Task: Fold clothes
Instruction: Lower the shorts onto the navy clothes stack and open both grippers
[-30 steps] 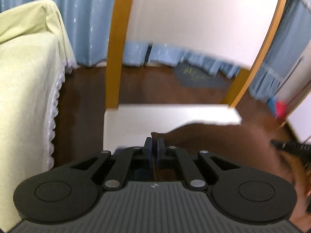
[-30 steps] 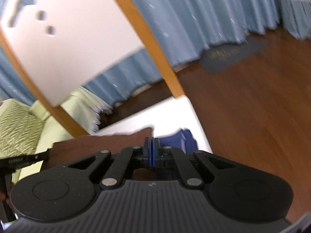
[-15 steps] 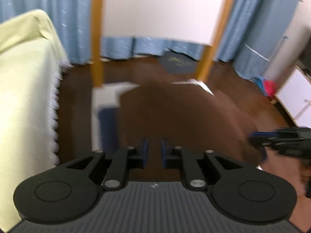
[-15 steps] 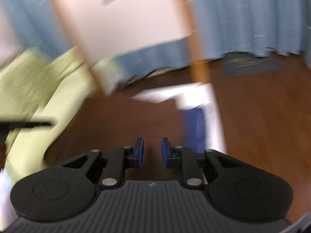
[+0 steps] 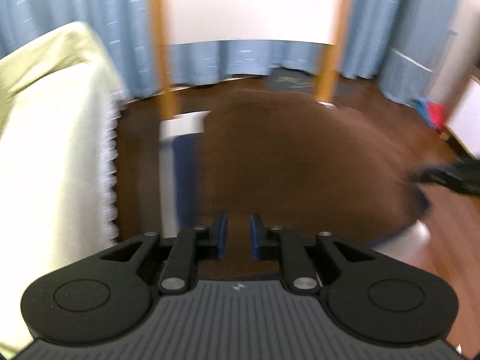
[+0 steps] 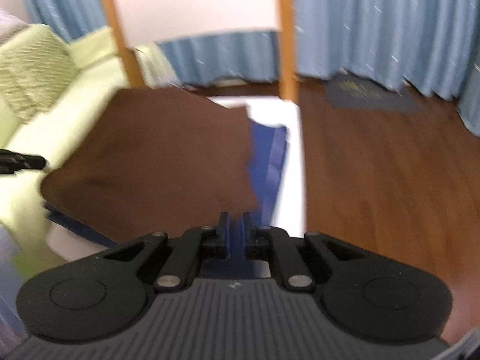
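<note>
Left gripper point(image 5: 237, 235): black linkage, blue pads, jaws opening with nothing between them.

Right gripper point(image 6: 235, 234): jaws down to a narrow slit; whether cloth is caught there cannot be told.

Brown garment point(image 6: 168, 162): soft, matte, spread over a blue garment point(image 6: 268, 162) on the white table point(image 6: 295, 165).

Risk, as a judgement: pinching both layers together would drag the blue garment along and spoil the fold.

Beyond: pale green cover point(image 5: 51, 138) with a lace edge, a wooden-framed white board point(image 5: 252, 3), blue curtains point(image 6: 375, 24).
</note>
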The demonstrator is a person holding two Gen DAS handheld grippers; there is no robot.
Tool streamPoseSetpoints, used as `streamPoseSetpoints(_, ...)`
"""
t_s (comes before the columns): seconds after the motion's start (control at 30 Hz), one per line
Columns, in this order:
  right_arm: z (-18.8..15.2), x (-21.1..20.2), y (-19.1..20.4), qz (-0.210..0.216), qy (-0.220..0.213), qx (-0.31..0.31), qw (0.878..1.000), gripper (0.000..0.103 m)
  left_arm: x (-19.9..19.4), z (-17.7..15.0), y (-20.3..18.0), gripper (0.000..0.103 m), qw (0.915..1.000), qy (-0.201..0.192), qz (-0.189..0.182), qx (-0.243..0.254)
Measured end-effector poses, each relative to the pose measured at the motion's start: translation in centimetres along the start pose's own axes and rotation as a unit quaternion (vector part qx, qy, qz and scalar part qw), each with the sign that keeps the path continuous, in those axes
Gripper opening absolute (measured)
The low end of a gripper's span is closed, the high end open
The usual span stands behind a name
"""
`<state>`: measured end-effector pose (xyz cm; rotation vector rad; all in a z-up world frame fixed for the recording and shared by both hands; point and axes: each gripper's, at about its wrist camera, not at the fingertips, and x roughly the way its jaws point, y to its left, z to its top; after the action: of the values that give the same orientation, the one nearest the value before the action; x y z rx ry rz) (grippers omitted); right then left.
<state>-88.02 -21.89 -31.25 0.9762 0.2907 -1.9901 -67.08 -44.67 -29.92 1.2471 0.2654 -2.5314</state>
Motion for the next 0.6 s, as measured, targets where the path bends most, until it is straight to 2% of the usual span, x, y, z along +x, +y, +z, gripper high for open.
streamPoseSetpoints(0.03, 0.3, 0.5, 0.4, 0.007, -0.003, -0.004, 1.000, 0.008, 0.8, -0.4, -1.2, 0.028, 0.9998, 0.004, 0.005, 0.020)
streamPoseSetpoints(0.1, 0.6, 2.0, 0.6, 0.006, 0.001, -0.007, 1.000, 0.008, 1.7, -1.0, -1.2, 0.033, 0.9996, 0.008, 0.019, 0.020)
streamPoseSetpoints(0.2, -0.3, 3.3, -0.6, -0.041, 0.033, -0.011, 0.999, 0.008, 1.0, -1.4, 0.9, 0.033, 0.9992, 0.010, 0.026, -0.029)
streamPoseSetpoints(0.23, -0.6, 2.8, -1.1, -0.062, 0.038, -0.009, 0.997, 0.016, 0.4, -1.3, 1.2, 0.030, 0.9988, 0.009, 0.038, -0.030)
streamPoseSetpoints(0.27, -1.0, 2.4, -1.5, -0.080, 0.043, -0.008, 0.996, 0.019, -0.4, -1.3, 1.8, 0.028, 0.9980, 0.008, 0.054, -0.031)
streamPoseSetpoints(0.33, -1.7, 1.0, -1.6, -0.099, 0.040, -0.010, 0.994, 0.019, -1.5, -1.4, 2.2, 0.029, 0.9974, 0.005, 0.057, -0.044)
streamPoseSetpoints(0.4, -1.7, -0.5, -0.4, -0.077, 0.012, -0.006, 0.997, 0.019, -2.2, -1.5, 2.3, 0.032, 0.9972, -0.001, 0.048, -0.057)
streamPoseSetpoints(0.47, -1.8, -0.8, 1.5, -0.041, -0.009, -0.012, 0.999, 0.020, -1.6, -1.8, 1.4, 0.046, 0.9980, -0.003, 0.029, -0.057)
streamPoseSetpoints(0.53, -2.1, -0.4, 3.8, 0.001, -0.021, -0.026, 0.999, 0.020, -0.1, -2.4, 1.5, 0.046, 0.9964, 0.012, 0.031, -0.077)
streamPoseSetpoints(0.6, -2.8, 1.4, 5.0, 0.012, -0.007, -0.035, 0.999, 0.020, 0.9, -3.2, 2.6, 0.046, 0.9925, 0.022, 0.034, -0.115)
